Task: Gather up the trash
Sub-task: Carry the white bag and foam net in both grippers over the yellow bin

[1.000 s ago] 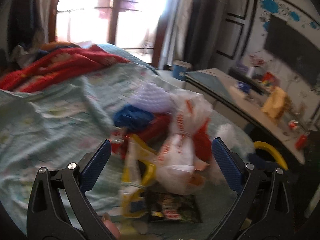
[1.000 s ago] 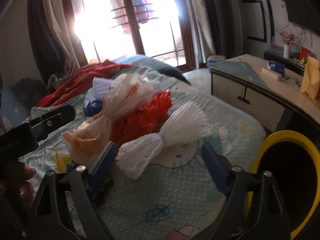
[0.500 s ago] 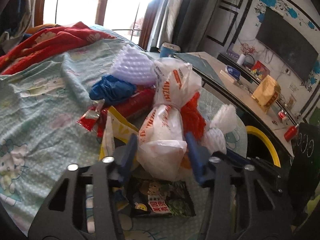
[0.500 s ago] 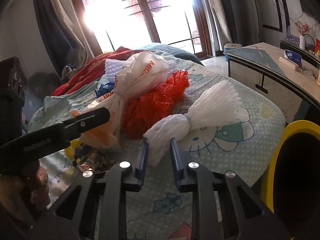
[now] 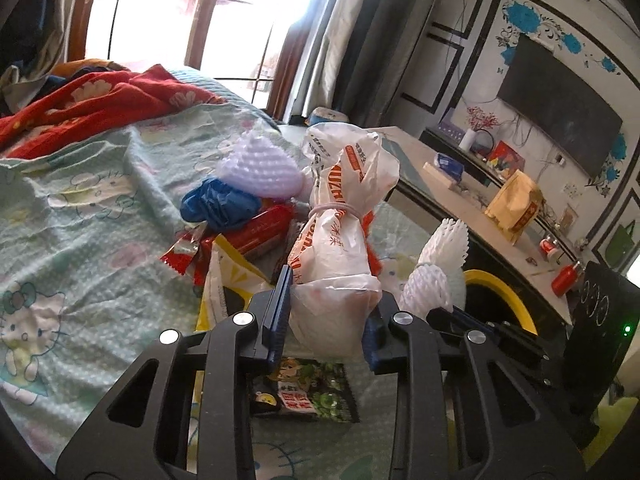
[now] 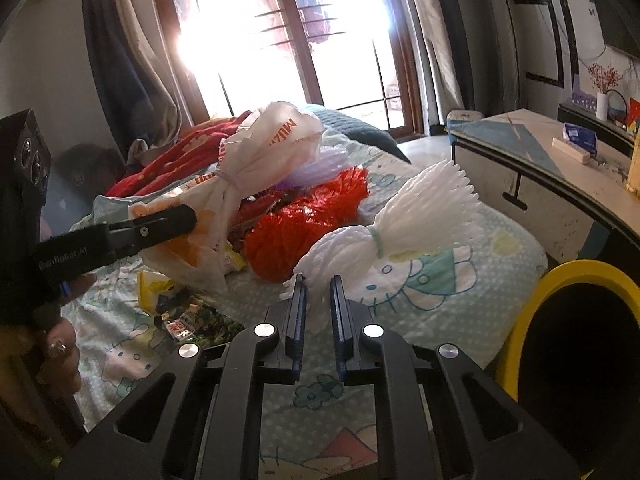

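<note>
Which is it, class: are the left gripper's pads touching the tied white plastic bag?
Touching. The left wrist view shows the left gripper with both blue pads pressed into the white plastic bag.

Bed: pale green sheet, cartoon-cat print. Red flowered blanket: bunched at far end of bed. Window: tall, dark wooden frame, strong backlight; curtains hang at either side. Table: low, long, beside bed; carries blue tissue pack, yellow paper bag, red can, red bottle. Television: dark screen, wall-mounted, blue flower decals around it. White vase with red sprigs stands on shelf below television.
</note>
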Tool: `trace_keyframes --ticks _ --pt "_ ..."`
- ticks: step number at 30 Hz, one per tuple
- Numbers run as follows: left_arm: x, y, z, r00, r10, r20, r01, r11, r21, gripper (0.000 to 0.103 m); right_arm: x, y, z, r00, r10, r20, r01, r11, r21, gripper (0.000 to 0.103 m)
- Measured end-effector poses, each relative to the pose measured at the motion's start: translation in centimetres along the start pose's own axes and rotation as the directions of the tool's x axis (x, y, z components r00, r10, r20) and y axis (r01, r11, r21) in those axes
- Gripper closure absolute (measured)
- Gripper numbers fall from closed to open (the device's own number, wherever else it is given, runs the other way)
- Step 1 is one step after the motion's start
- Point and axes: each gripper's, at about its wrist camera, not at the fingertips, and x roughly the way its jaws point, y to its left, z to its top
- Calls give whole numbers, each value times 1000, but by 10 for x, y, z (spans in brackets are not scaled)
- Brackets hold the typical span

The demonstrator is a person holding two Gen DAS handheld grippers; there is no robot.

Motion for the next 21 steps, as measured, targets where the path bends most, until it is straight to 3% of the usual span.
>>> trace_keyframes --ticks 21 --pt "0 -80 -4 993 -118 -7 118 985 122 80 -75 -61 -2 990 -123 73 119 991 59 91"
